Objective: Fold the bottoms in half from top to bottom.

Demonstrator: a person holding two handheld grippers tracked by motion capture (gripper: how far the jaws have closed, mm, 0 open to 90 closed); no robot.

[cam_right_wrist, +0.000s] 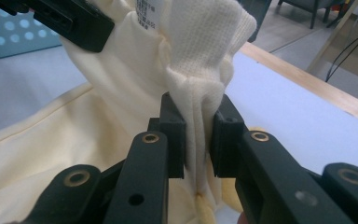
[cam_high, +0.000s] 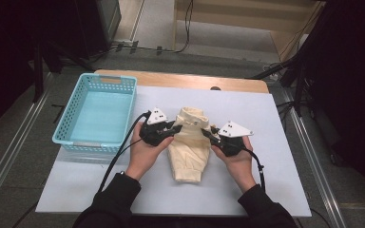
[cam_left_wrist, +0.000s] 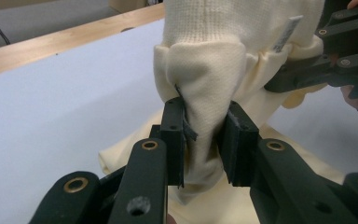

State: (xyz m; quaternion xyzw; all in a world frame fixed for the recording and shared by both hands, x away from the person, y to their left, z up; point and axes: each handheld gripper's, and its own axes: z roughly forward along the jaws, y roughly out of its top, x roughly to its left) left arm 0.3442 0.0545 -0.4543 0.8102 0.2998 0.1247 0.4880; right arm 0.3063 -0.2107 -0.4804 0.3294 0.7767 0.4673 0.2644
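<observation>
A cream knitted garment (cam_high: 188,147) lies folded in the middle of the white mat (cam_high: 261,185), its ribbed end toward the far side. My left gripper (cam_high: 177,127) pinches the garment's left upper edge; in the left gripper view its jaws (cam_left_wrist: 206,135) press a bunched fold of the cream cloth (cam_left_wrist: 205,70). My right gripper (cam_high: 206,132) holds the right upper edge, and the right gripper view has its jaws (cam_right_wrist: 198,135) closed on a gathered fold of the cloth (cam_right_wrist: 121,93). Both held folds are raised a little off the mat. Each gripper view also shows the other gripper farther off, at that fold's far side.
A light blue plastic basket (cam_high: 109,79) stands on the mat's left side, close to my left hand. The wooden table edge (cam_high: 180,79) runs along the far side. Dark stands and cables surround the table on the floor.
</observation>
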